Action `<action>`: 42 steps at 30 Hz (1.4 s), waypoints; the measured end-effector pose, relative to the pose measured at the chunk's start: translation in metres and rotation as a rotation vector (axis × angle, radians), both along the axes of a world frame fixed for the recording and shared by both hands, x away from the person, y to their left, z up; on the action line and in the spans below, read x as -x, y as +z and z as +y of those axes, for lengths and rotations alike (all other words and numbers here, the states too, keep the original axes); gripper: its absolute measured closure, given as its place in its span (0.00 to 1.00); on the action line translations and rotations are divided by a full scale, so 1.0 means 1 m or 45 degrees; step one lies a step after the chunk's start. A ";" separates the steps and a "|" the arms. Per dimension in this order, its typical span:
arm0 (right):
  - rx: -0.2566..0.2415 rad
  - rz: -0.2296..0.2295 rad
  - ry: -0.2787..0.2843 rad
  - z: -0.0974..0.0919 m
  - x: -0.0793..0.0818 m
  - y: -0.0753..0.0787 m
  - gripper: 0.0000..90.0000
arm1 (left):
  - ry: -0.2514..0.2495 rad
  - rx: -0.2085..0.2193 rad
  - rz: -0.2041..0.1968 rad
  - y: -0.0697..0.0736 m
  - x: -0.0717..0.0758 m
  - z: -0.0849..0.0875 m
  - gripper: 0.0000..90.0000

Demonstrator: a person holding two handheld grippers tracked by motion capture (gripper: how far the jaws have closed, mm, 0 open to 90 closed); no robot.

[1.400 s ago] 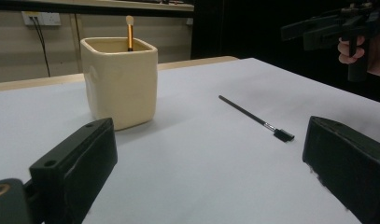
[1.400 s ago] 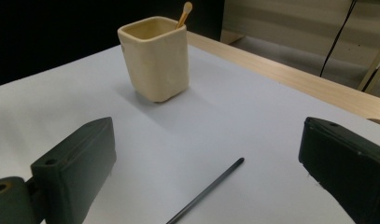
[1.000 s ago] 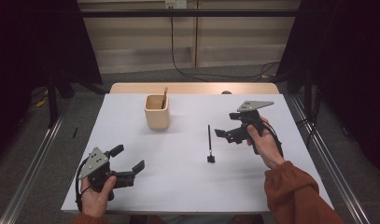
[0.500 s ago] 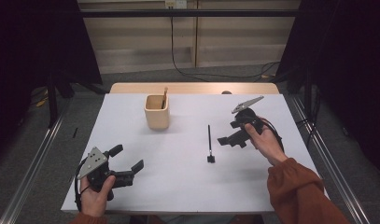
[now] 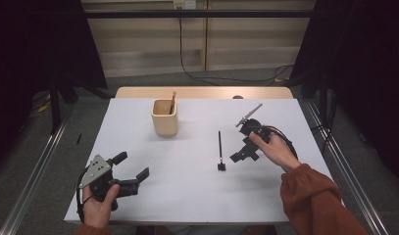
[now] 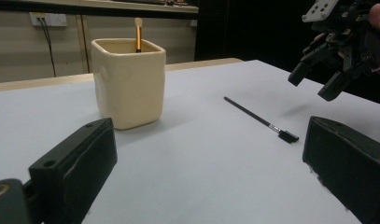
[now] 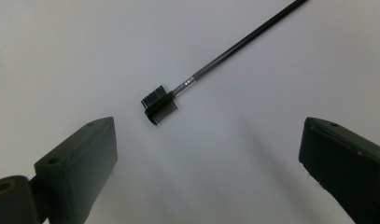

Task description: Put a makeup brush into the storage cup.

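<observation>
White sheeting covers the rectangular table point(image 5: 187, 196), which stands on grey floor with dark curtains to either side and a pale panelled wall behind. On the far left part of the white surface stands a cream square ceramic cup point(image 5: 164, 117) holding an orange-handled brush point(image 5: 173, 102) that leans against its back rim. The right gripper point(image 5: 242, 155), held in a hand with an orange sleeve, hangs tilted down over the table's right half, its jaws spread wide with nothing between them. The left gripper point(image 5: 131, 168) rests low near the front left corner, jaws likewise wide apart and empty, pointing toward the cup. Between the two, nearer the right gripper, lies a thin black brush with a small comb-like head point(image 5: 220, 151), flat on the table, its head toward the person and just beside the right gripper's jaws, not touched by them.
</observation>
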State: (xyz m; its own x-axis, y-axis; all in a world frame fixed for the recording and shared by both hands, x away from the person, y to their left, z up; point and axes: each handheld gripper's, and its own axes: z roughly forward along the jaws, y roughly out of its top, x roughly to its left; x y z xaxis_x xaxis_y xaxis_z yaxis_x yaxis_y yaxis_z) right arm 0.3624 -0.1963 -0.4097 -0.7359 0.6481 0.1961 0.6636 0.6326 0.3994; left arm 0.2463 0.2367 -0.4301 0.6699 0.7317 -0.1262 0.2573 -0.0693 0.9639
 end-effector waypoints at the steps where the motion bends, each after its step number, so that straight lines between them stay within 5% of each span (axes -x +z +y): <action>1: 0.006 0.010 0.006 0.001 0.000 0.000 0.05 | -0.004 -0.008 -0.001 0.000 0.000 0.000 0.03; 18: 0.066 0.089 -0.029 0.007 -0.009 -0.010 0.10 | -0.006 -0.013 0.006 -0.001 -0.001 -0.001 0.03; 42: 0.089 0.131 -0.106 0.033 -0.035 -0.020 0.51 | -0.015 -0.041 0.009 -0.002 -0.002 -0.003 0.03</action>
